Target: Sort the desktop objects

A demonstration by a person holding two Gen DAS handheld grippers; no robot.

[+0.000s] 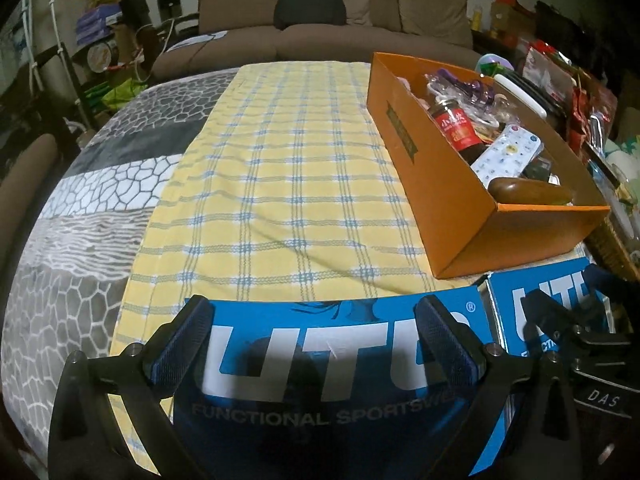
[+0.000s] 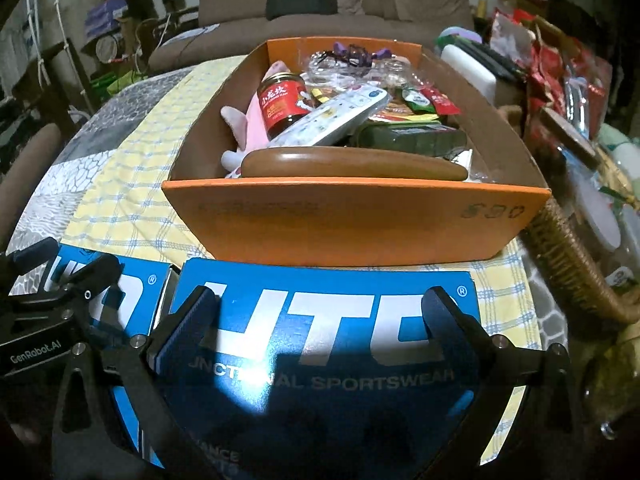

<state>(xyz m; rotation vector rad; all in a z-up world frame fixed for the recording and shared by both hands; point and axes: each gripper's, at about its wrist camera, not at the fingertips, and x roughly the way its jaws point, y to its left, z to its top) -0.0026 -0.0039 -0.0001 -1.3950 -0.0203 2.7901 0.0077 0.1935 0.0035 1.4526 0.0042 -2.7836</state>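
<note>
Here, both grippers hover low over two blue boxes printed "FUNCTIONAL SPORTSWEAR" that lie side by side at the near edge of the yellow plaid cloth [image 1: 280,184]. The left gripper [image 1: 316,332] stands with its fingers spread wide above the left blue box [image 1: 320,364] and holds nothing; the right gripper [image 2: 324,320] is likewise spread wide and empty above the right blue box [image 2: 320,344]. Just beyond the right blue box sits the orange cardboard box [image 2: 352,220], crowded with loose items: a red-labelled sauce jar [image 2: 280,106], a white remote control [image 2: 332,120], a pink plush toy [image 2: 250,128], a brown wooden piece [image 2: 352,164] lying against the near wall, and snack packets [image 2: 424,100]. The cloth to the left of the orange box is bare. This arrangement suits either items already gathered into the orange box or a load waiting to be sorted out of it; the views do not settle which. For any grasp inside it, the judgement is to approach from above, take the topmost item, and keep clear of the jar, which may tip.
</note>
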